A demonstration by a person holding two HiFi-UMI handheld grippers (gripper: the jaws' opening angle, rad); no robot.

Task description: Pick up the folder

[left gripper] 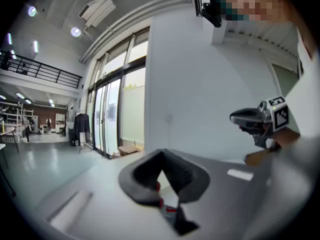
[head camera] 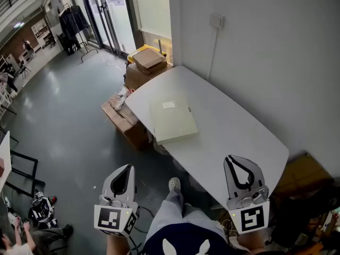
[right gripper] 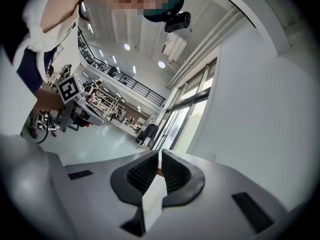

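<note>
Head view: nearest, the left gripper (head camera: 127,169) and the right gripper (head camera: 234,159) are held with fingers (head camera: 121,184) pressed together, empty. The folder (head camera: 172,120) lies flat on the desk (head camera: 239,126) at 12 o'clock, well apart. The approach seems not yet begun; a forward reach and opened fingers are needed.

Daylight floods through the glass doors (head camera: 109,9); wide-angle edges warp and darken.

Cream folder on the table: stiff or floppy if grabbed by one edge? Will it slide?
The folder looks thick with square edges, so it is probably fairly stiff. It lies flat on the smooth white table, so a push would likely slide it. One corner sits near the table's edge, perhaps easing a grip.
</note>
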